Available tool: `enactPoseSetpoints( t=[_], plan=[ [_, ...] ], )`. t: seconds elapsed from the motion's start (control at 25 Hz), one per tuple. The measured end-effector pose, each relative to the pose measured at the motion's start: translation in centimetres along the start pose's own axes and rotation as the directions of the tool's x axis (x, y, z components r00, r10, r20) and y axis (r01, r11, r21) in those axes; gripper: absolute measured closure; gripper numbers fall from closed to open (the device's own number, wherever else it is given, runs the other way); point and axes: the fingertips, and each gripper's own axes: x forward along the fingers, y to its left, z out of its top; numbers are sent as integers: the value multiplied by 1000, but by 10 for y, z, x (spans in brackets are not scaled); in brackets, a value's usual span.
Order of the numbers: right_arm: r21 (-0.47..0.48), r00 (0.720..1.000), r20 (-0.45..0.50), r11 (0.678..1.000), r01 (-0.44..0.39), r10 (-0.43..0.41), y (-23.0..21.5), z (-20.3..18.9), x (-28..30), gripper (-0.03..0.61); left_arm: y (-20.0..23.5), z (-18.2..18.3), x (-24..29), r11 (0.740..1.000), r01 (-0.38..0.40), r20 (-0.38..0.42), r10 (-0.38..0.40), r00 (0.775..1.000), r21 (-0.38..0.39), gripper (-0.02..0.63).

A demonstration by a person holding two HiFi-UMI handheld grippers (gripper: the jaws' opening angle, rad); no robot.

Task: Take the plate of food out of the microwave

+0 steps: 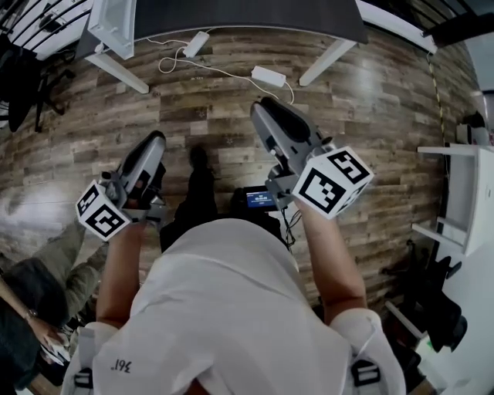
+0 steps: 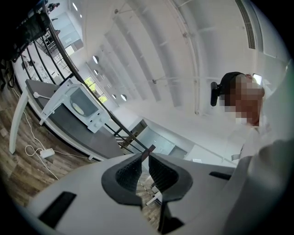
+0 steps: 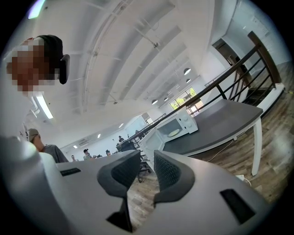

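The microwave [image 2: 79,104] stands on the dark counter [image 2: 87,133], near the counter's end with the white leg, and its door [image 1: 112,23] hangs open. The plate [image 2: 78,109] lies inside the oven, a pale oval on its floor; the right gripper view shows it there too [image 3: 174,132]. The food on it is too small to make out.

Both claws are well apart from the counter, held out over the wooden floor [image 1: 370,100]. The left claw [image 2: 144,160] has its jaws almost together, with only a thin slit between the tips and nothing in it. The right claw [image 3: 147,167] has its jaws apart with a clear gap, also empty. 2 white power adapters [image 1: 268,75] and their cables lie on the floor under the counter's near edge.
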Motion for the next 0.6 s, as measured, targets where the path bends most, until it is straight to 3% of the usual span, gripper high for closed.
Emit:
enactPoseSetpoints(
  t=[0.6],
  plan=[
    [2,994,6,994,110,-110,-26,39,186,508,150,122,45,999,47,-67,-48,997,-18,578]
  ],
)
